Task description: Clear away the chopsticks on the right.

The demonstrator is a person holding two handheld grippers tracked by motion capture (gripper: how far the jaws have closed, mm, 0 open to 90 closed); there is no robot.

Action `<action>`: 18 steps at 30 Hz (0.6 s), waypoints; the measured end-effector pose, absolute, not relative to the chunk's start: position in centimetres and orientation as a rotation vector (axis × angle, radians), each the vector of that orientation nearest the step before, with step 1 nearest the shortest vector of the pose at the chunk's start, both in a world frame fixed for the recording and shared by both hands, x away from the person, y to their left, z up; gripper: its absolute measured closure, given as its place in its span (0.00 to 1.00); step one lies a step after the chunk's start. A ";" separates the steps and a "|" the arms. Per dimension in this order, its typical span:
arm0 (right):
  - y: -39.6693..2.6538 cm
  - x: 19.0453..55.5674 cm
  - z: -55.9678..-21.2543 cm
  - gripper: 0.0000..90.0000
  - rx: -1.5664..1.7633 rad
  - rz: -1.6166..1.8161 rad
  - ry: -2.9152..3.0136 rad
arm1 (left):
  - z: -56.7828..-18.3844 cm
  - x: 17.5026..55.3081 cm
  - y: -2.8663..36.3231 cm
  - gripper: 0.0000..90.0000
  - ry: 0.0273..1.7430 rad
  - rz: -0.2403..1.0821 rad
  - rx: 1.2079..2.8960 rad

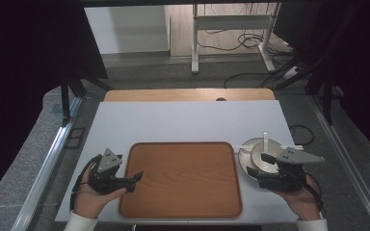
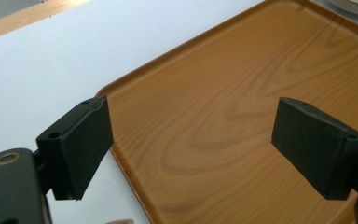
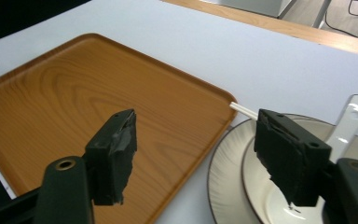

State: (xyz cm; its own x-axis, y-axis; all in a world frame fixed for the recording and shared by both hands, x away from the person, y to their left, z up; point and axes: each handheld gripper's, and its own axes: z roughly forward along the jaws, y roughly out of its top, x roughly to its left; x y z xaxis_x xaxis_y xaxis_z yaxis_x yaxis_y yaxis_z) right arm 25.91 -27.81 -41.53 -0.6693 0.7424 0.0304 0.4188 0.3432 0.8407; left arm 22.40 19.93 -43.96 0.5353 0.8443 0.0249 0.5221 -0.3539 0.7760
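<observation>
Wooden tray [image 1: 180, 179] lies bare at the table's [image 1: 183, 122] near edge. Beside its right rim, a plate [image 3: 223, 179] holds a bowl [image 3: 261, 186] with a spoon [image 3: 349, 119]. Both the left gripper [image 2: 191, 140] and right gripper [image 3: 196, 154] gape wide, holding nothing.

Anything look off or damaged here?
One thing: the pad on the right tool is torn, with ragged edges on both fingers. Otherwise tidy: the tray sits square and bare, and the dishes are stacked beside it.

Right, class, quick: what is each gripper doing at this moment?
Left gripper: open, nothing between the jaws, at the wooden tray's left edge.
Right gripper: open, holding nothing, over the stacked plates beside the tray.
</observation>
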 end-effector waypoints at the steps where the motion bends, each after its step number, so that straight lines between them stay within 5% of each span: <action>1: -28.0 25.9 -41.3 0.35 1.024 1.245 2.252 | -43.9 22.4 19.9 0.13 1.107 0.554 2.035; 18: -32.2 26.8 -39.6 0.51 1.145 1.189 2.199 | -44.4 22.4 19.9 0.08 1.120 0.542 2.057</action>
